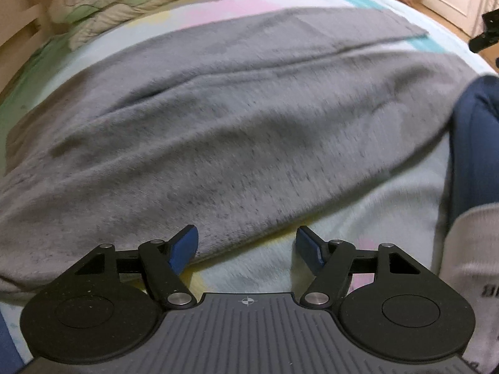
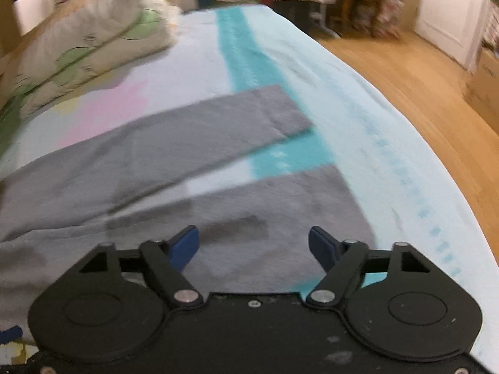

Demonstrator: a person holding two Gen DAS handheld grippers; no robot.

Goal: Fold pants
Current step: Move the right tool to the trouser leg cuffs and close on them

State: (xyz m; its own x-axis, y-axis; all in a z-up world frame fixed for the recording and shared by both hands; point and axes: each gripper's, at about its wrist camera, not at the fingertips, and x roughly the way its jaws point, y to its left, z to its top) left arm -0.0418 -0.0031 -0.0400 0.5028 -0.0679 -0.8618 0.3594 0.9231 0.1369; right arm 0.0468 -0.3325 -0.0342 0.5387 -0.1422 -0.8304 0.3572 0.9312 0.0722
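Grey pants (image 1: 218,124) lie spread flat on the bed, both legs running toward the far right. In the right wrist view the two legs (image 2: 174,155) lie apart, with bedsheet showing between them. My left gripper (image 1: 247,246) is open and empty, just above the near edge of the pants' upper part. My right gripper (image 2: 254,246) is open and empty, just above the near leg close to its hem (image 2: 349,193).
A pastel patterned bedsheet (image 2: 358,118) covers the bed. A folded quilt (image 2: 93,43) lies at the far left. The person's blue-clad leg (image 1: 474,143) and white sock (image 1: 474,249) rest at the right. The bed edge drops to a wooden floor (image 2: 421,93) on the right.
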